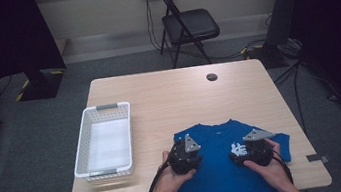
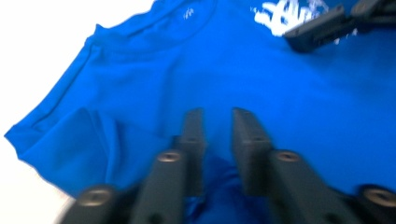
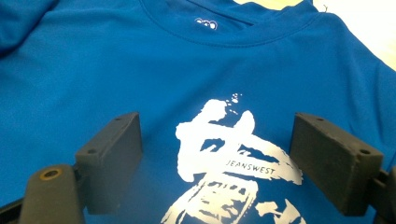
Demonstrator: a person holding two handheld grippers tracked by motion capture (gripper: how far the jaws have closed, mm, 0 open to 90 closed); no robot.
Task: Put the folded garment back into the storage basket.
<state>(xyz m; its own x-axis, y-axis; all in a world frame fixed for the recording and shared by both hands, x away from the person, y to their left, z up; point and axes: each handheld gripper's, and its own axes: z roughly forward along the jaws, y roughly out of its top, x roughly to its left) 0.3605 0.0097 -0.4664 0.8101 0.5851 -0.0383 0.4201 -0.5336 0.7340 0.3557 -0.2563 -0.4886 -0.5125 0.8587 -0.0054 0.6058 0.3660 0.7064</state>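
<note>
Under both tools (image 1: 186, 158) (image 1: 254, 151): blue tee (image 1: 219, 170), flat.

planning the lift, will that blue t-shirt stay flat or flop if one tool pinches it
Probably flop: the blue t-shirt is thin cloth, already wrinkled beside the left tool, so it should sag from a single pinch. It looks light, likely sliding and bunching on the smooth table if pushed.

Probably a lab: tripod bases (image 1: 38, 84), cables (image 1: 300, 65)

Both hands rest on the blue T-shirt (image 1: 218, 165): left gripper (image 2: 218, 122) narrowly parted, right gripper (image 3: 215, 158) spread wide over its white print.
</note>
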